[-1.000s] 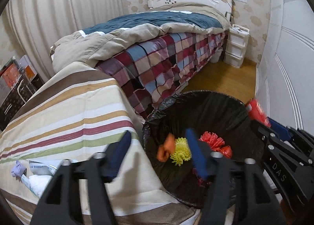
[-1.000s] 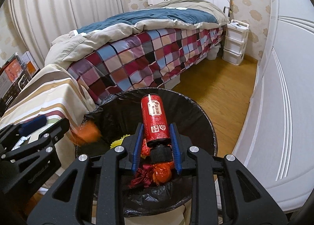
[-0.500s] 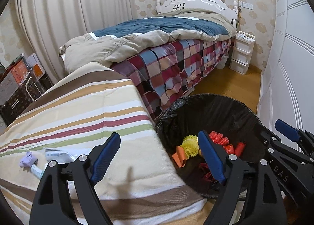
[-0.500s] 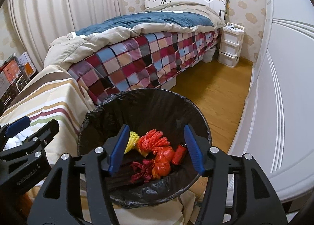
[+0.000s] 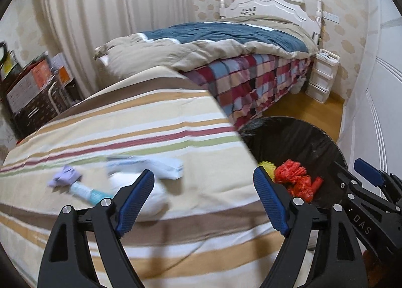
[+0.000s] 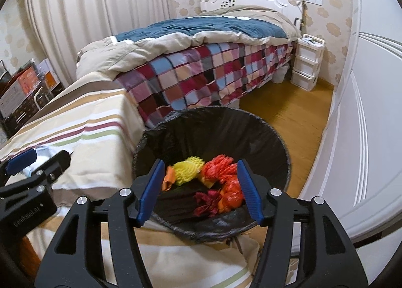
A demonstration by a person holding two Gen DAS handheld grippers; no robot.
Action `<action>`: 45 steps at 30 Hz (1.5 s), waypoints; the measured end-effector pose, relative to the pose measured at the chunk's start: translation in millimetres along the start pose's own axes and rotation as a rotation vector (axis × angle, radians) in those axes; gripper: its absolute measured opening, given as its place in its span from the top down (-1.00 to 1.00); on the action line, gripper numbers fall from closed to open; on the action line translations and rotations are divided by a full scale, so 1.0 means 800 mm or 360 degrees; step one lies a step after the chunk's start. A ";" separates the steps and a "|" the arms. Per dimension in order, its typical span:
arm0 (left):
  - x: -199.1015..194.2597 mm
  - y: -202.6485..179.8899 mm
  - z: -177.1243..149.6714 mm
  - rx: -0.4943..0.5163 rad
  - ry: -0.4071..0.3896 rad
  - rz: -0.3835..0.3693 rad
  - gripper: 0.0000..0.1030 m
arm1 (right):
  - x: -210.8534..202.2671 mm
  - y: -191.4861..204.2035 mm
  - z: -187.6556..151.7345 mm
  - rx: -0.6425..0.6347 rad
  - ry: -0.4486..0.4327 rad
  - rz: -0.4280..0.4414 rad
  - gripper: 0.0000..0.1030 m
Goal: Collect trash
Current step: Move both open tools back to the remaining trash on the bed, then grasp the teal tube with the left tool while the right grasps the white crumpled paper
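With both the left gripper (image 5: 204,201) and right gripper (image 6: 199,190) spread and empty, the right over the bin (image 6: 281,142), the next pickup looks due: the wrappers (image 5: 145,166) just ahead of the left one's fingers call for a short reach.

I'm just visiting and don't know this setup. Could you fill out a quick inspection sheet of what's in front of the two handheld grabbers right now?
Surface: striped cloth over a low surface, beside the trash bin.
Job's things: purple scrap, tube and white wrappers lie on the cloth; bin holds yellow foam net and red netting.
Clutter: boxes by the curtain.
Grippers: left gripper jaws apart, empty; right gripper jaws apart, empty, above the bin.
Cables: nothing seen.
Surroundings: bed, white drawer unit, wooden floor.
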State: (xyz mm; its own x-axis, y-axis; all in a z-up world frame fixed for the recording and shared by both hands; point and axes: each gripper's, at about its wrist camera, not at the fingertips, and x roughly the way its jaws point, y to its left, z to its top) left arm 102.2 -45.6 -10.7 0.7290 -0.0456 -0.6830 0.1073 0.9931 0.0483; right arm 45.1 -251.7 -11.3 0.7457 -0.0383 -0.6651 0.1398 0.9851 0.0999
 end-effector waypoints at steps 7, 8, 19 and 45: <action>-0.013 0.065 -0.024 -0.0119 0.0045 0.0132 -0.57 | -0.010 0.050 -0.013 -0.0113 0.0021 0.0099 -0.13; -0.013 0.074 -0.027 -0.0136 0.0057 0.0155 -0.57 | -0.012 0.058 -0.014 -0.0125 0.0018 0.0114 -0.13; 0.011 0.138 -0.040 -0.0265 0.0149 0.0288 -0.57 | -0.008 0.131 -0.021 -0.0295 0.0059 0.0211 -0.13; 0.003 0.193 -0.075 -0.0321 0.0296 0.0245 -0.57 | -0.007 0.157 -0.032 -0.0348 0.0091 0.0265 -0.25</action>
State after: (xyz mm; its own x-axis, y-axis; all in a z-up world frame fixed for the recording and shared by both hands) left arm 80.2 113.9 -48.6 0.5880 0.1094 -0.8014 -0.1446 0.9891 0.0289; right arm 41.9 -123.7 -13.6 0.7079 0.1303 -0.6942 -0.1301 0.9901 0.0532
